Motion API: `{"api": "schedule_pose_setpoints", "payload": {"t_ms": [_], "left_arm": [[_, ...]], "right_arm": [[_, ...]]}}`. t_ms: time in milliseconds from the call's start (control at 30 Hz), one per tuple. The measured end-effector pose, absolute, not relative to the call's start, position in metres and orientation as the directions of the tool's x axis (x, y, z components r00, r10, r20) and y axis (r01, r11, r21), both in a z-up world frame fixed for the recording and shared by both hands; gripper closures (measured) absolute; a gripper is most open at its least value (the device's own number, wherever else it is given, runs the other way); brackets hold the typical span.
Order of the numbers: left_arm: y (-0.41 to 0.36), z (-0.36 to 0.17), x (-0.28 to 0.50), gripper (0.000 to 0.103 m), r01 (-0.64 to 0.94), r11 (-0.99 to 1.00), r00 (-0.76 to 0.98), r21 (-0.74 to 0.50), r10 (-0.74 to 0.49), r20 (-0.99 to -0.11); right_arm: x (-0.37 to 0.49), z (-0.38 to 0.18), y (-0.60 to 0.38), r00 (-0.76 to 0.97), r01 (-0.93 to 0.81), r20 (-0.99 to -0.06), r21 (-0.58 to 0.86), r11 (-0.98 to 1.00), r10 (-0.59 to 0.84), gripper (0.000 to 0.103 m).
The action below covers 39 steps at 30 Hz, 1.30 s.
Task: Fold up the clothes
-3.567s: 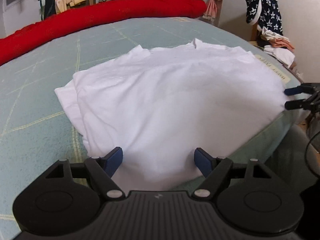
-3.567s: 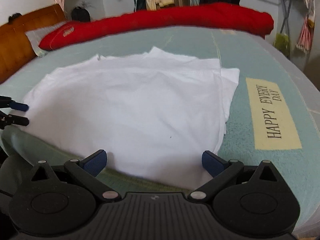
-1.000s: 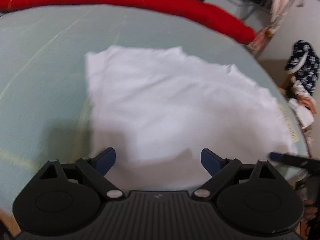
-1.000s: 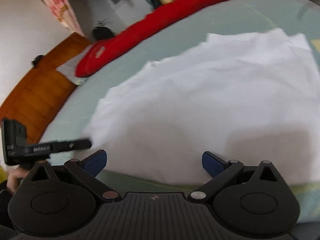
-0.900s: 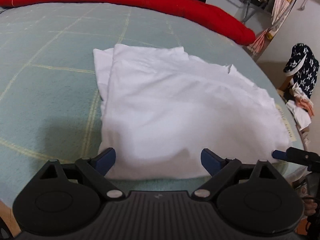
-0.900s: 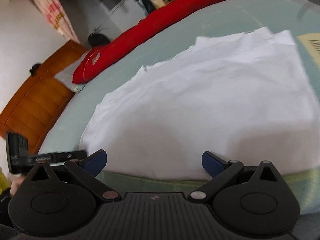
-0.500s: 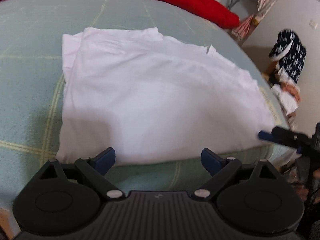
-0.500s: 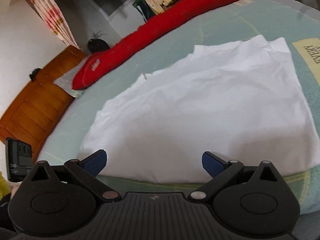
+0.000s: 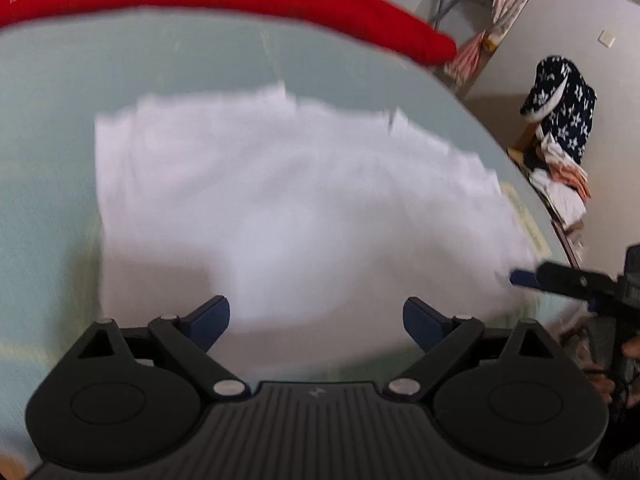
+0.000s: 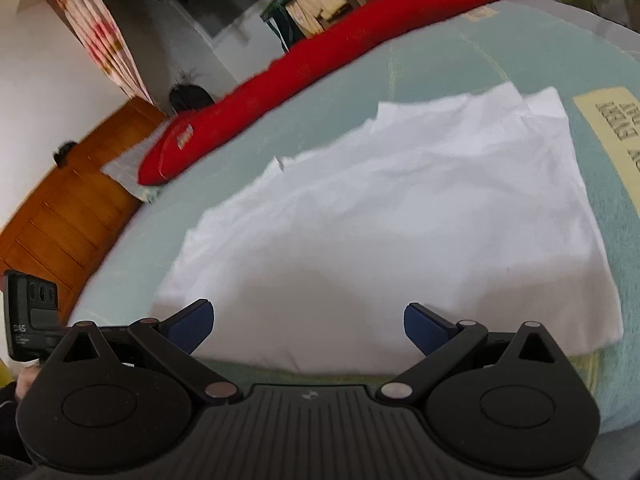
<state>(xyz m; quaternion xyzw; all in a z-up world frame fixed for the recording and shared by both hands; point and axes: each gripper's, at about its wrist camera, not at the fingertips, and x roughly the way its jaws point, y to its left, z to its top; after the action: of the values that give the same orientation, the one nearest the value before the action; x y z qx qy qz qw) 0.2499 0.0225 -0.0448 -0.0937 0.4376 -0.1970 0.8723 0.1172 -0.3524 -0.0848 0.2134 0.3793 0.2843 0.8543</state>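
White shirt (image 10: 400, 216) lies folded beside "EVERY DAY" label (image 10: 612, 128), both tools spread wide, empty

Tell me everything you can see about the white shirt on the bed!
The white shirt is plain, thin cloth, a little wrinkled. It lies flat on the pale green blanket, folded into a rough rectangle with layered edges peeking out at the far side. One edge lies right beside the yellow label with writing. The long red pillow lies beyond it, apart. Neither open hand-held gripper, left or right, holds it.
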Motion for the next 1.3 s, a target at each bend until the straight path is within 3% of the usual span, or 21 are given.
{"api": "schedule_pose_setpoints", "payload": {"t_ms": [200,367,467,567,733,967,1200,1300], "left_arm": [[0.032,-0.032,0.296,0.009,0.234,0.915,0.607,-0.328,-0.401,-0.686],[0.050,-0.068,0.316,0.009,0.146,0.930,0.570,-0.338,-0.358,-0.739],[0.061,-0.069,0.307,0.008,0.182,0.910,0.586,-0.373,-0.405,-0.702],[0.059,-0.070,0.310,0.001,0.211,0.902,0.566,-0.376,-0.427,-0.705],[0.049,-0.071,0.315,0.001,0.213,0.915,0.572,-0.344,-0.402,-0.715],[0.051,-0.073,0.311,0.001,0.243,0.911,0.583,-0.334,-0.412,-0.701],[0.048,-0.073,0.314,0.001,0.233,0.915,0.578,-0.328,-0.402,-0.710],[0.049,-0.072,0.317,0.001,0.231,0.913,0.569,-0.336,-0.406,-0.715]], "right_arm": [[0.126,-0.069,-0.350,0.598,-0.335,-0.498,0.556,0.761,0.627,0.000],[0.125,-0.077,-0.349,0.589,-0.326,-0.545,0.514,0.793,0.596,0.000],[0.128,-0.082,-0.353,0.591,-0.305,-0.558,0.514,0.801,0.583,0.000],[0.135,-0.083,-0.354,0.590,-0.313,-0.542,0.530,0.788,0.598,0.000],[0.158,-0.077,-0.347,0.644,-0.336,-0.519,0.468,0.818,0.562,0.000],[0.176,-0.099,-0.373,0.708,-0.183,-0.603,0.348,0.920,0.369,0.000],[0.182,-0.091,-0.385,0.724,-0.196,-0.555,0.402,0.894,0.409,0.000],[0.199,-0.103,-0.378,0.691,-0.159,-0.618,0.377,0.912,0.376,0.000]]}}
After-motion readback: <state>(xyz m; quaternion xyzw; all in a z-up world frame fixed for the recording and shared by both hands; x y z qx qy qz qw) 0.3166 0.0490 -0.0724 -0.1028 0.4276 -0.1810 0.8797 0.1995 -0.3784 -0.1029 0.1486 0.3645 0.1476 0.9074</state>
